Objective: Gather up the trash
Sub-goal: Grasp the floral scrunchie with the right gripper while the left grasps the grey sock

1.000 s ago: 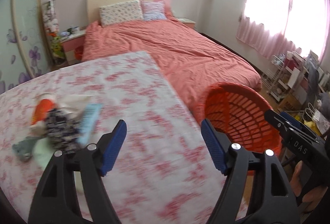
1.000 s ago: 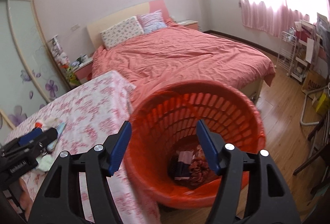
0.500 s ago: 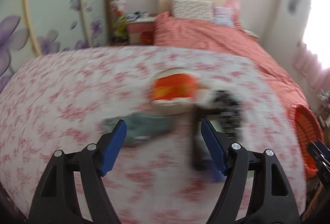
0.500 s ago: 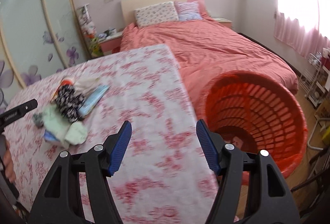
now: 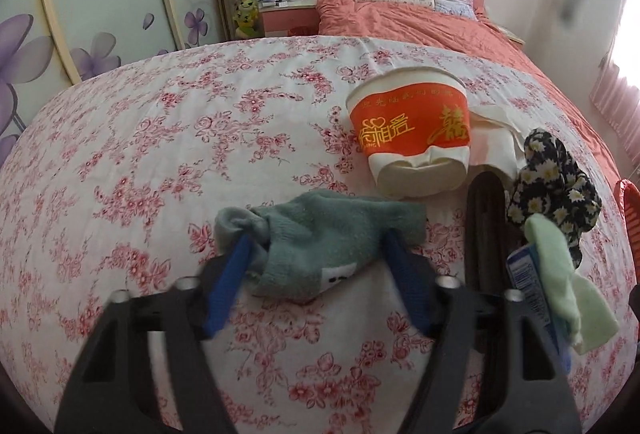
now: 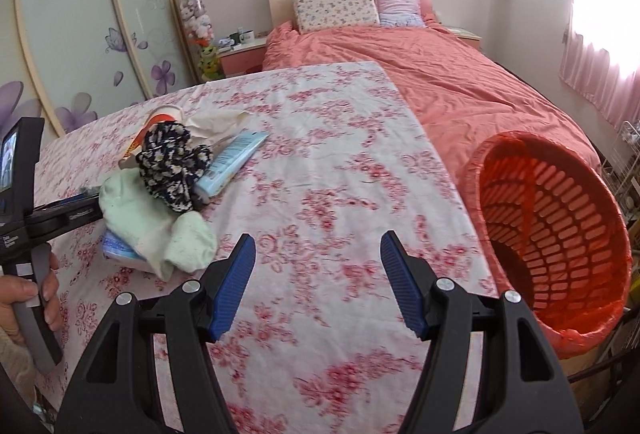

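Note:
A grey-green sock [image 5: 320, 246] lies on the flowered cloth, right between the blue pads of my left gripper [image 5: 316, 242]. Its jaws are closing, the tips at the sock's two ends but not squeezing it. Behind the sock lies a tipped orange and white paper cup [image 5: 408, 130]. Right of it are a crumpled napkin [image 5: 492, 138], a black floral cloth [image 5: 552, 178], a pale green sock [image 5: 556, 274] and a blue tube [image 5: 528, 274]. My right gripper [image 6: 318, 246] hangs open over bare cloth, with the orange basket [image 6: 552, 230] to its right.
The flowered table [image 6: 340, 162] ends just left of the basket. A bed with a salmon cover [image 6: 460, 82] stands behind. A dark flat object [image 5: 484, 218] lies beside the left gripper's right finger. A hand [image 6: 24, 298] holds the left gripper's handle at the right wrist view's left edge.
My left gripper swung left from the basket to the pile, dropped onto the grey-green sock, and its jaws narrowed. My right gripper swung left from over the basket to over the table.

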The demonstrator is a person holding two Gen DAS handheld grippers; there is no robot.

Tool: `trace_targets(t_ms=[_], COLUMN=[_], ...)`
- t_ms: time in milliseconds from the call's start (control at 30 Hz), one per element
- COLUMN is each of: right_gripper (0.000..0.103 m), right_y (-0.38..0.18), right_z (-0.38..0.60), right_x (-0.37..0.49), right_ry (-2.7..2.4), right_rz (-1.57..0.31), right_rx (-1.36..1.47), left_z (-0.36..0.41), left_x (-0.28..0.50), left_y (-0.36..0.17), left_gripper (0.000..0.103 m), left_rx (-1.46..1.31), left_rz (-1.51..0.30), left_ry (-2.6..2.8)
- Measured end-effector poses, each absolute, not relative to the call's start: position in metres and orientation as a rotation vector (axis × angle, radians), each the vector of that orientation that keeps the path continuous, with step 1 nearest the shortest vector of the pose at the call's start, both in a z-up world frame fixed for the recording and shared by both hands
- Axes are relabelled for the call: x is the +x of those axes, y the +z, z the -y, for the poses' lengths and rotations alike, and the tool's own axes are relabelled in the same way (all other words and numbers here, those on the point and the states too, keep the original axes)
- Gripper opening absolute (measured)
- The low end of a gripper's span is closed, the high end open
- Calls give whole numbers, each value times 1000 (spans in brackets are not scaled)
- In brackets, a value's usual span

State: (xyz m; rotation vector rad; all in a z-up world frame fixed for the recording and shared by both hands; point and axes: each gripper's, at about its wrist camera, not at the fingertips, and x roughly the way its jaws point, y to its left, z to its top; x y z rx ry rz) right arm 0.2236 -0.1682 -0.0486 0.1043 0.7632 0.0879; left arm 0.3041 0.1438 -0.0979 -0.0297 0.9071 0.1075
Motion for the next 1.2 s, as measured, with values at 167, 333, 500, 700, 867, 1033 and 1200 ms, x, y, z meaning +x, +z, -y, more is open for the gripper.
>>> trace_targets(t_ms=[167, 333, 500, 700, 867, 1033, 1200], right_gripper=[65, 63, 58, 52, 24, 8, 8], right_y=[-43, -35, -33, -37, -45, -39, -21], right_z=[150, 122, 99, 73, 72, 85, 119], right_x=[233, 251, 271, 288, 291, 279, 263], right_ry=[144, 219, 268, 277, 263, 266, 209], right_rz=[-750, -734, -743, -770, -800, -763, -688], right_rx=[129, 153, 183, 150, 139, 160, 178], left_z=[-153, -168, -166, -166, -167, -168, -169], left_x=[299, 293, 294, 293, 295, 295, 295], left_y=[-94, -95, -95, -96, -96, -97, -97], left_gripper=[21, 23, 24, 24, 24, 24, 24], left_rx=[-12, -34, -30, -44, -47, -55, -52], left_rz=[-899, -897, -901, -900, -900, -899, -899], left_ry=[146, 174, 185, 180, 178, 175, 174])
